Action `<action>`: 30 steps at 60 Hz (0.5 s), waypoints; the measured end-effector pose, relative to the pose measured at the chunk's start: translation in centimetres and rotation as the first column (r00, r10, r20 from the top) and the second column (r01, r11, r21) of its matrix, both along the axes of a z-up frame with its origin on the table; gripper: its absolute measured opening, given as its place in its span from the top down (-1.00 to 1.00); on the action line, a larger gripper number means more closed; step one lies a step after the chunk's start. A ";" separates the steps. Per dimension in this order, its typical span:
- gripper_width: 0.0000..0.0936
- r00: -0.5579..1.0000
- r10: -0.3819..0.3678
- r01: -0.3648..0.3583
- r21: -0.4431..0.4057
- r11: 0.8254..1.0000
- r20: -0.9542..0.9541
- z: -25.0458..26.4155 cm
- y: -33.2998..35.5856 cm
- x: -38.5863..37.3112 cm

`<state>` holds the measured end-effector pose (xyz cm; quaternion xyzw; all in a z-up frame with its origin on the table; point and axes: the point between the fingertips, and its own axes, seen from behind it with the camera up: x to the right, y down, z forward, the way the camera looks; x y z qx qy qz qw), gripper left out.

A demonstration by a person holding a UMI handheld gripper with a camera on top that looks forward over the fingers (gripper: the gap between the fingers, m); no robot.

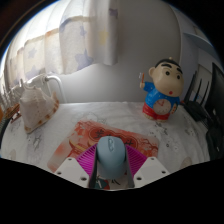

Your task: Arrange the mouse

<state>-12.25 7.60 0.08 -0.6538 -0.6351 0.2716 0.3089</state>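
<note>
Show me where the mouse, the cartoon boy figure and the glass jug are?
mouse (110, 155): gripper view, on its light blue back, between the fingers.
cartoon boy figure (160, 88): gripper view, on its blue shirt.
glass jug (38, 103): gripper view, on its clear body.

Single cam on claw (111, 168), low over table (60, 150), facing fwd toward back wall (110, 35).

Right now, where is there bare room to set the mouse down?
The tool grips the mouse over the reddish mat. Bare tabletop lies beyond the mat, between the white bag and the cartoon figurine. It is crowded near both.
</note>
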 end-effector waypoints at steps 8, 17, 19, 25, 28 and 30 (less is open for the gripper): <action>-0.20 0.999 0.035 -0.034 -0.024 0.999 0.027 -1.7 -0.4 0.5; -0.81 0.998 0.015 -0.015 -0.006 1.000 0.060 1.1 0.3 3.1; -0.82 0.998 0.007 -0.007 -0.005 1.000 0.062 2.4 0.4 4.3; -0.81 0.996 -0.004 0.005 -0.014 1.000 0.093 6.3 0.3 9.4; -0.80 0.992 -0.003 0.005 -0.012 1.000 0.124 7.9 0.3 12.7; -0.80 0.989 -0.010 0.011 -0.005 1.000 0.145 8.9 0.6 14.8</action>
